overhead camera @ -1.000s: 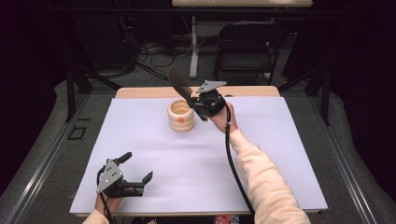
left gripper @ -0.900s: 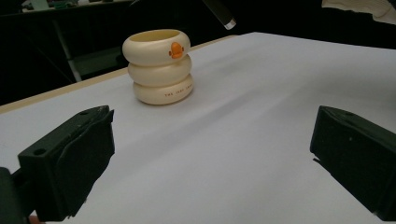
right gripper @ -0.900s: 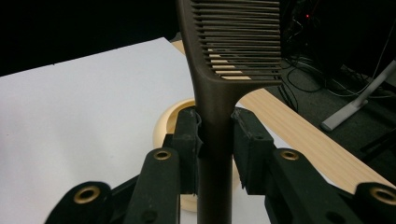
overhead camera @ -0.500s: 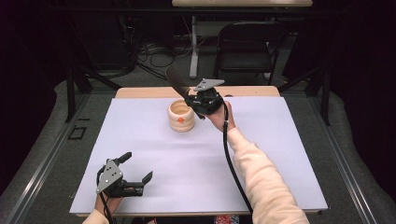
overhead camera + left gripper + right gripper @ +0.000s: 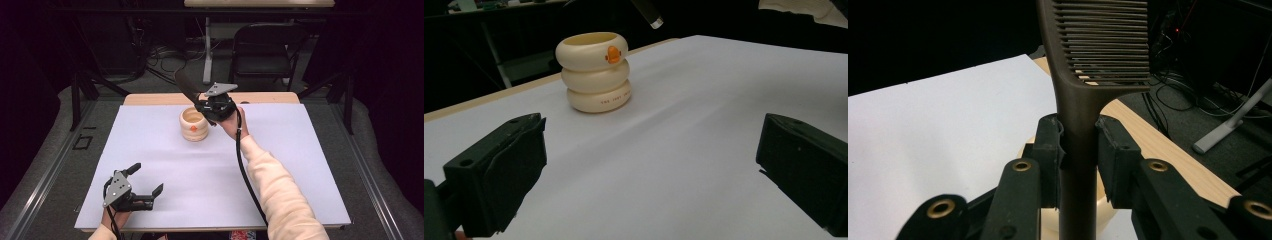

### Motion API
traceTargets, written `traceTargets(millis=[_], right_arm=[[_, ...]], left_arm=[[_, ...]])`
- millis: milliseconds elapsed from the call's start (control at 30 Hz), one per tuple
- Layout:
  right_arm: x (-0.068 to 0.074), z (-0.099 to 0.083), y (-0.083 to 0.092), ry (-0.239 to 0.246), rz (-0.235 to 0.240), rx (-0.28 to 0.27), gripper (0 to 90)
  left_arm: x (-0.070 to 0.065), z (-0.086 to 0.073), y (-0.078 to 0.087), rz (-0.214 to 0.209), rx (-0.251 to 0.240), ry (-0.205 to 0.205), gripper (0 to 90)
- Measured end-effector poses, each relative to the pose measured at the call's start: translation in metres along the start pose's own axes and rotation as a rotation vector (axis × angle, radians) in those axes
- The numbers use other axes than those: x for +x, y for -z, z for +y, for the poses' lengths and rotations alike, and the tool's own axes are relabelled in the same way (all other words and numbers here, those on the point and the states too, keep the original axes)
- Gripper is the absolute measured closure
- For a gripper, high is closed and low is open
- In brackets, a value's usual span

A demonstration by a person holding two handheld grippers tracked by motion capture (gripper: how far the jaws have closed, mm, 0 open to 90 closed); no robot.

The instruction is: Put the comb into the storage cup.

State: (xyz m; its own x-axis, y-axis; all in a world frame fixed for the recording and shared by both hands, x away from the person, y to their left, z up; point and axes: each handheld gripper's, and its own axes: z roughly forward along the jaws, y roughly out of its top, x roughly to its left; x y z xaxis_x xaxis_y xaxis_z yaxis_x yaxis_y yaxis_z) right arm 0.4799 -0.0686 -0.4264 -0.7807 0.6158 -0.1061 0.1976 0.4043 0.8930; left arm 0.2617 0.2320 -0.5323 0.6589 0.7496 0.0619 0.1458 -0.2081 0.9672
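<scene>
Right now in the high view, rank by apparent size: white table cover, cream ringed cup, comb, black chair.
1. white table cover
2. black chair, though it stands farther off
3. cream ringed cup and comb: look alike, comb partly hidden by the right gripper

Seen along two black jaws, one rising at seven o'clock, the other at four o'clock, standing wide apart with bare white table cover (image 5: 704,150) between them and nothing clamped. Toward eleven o'clock, upright on the cover: a cream holder (image 5: 596,72) shaped as three stacked rings, open at the top, with a small orange mark on the top ring and a line of tiny lettering on the lowest. At twelve o'clock, above and apart from the holder, a dark rod end (image 5: 649,12) with a pale tip, slanting down. Pale wooden table edge (image 5: 484,100) at ten o'clock; darkness behind.
</scene>
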Motion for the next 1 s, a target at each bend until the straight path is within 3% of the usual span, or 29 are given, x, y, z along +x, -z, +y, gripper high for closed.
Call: traceTargets(millis=[500, 1000], right_arm=[[0.0, 0.003, -0.008, -0.003, -0.009, -0.02, 72.4], [0.004, 0.009, -0.012, 0.023, -0.023, -0.051, 72.4]], left_arm=[[0.0, 0.0, 0.0, -0.002, 0.0, 0.001, 0.1], [0.0, 0.0, 0.0, -0.001, 0.001, 0.001, 0.1]])
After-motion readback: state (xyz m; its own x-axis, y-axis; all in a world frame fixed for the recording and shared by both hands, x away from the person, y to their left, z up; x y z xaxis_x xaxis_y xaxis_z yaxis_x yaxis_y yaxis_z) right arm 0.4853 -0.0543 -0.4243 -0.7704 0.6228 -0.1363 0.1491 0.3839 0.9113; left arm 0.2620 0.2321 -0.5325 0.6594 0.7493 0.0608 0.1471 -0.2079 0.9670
